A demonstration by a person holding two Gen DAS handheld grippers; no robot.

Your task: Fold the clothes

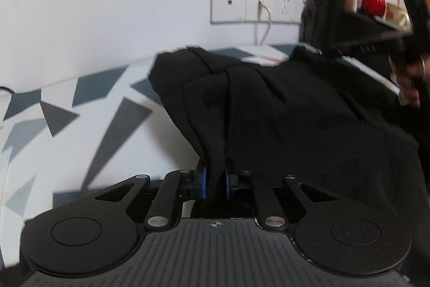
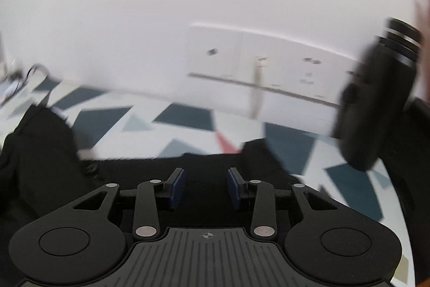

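Low wrist views (wallward), shared socket panel [image 1: 258, 3].

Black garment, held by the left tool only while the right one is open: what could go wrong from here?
1. The left tool pinches only a narrow bunched fold of the black garment; a pull could slip it free or drag the whole piece across the patterned tablecloth.
2. The right tool is open above the cloth, so the far edge is unheld and the fold may land crooked.
3. Both views are motion-blurred; fast moves risk a misplaced grasp.
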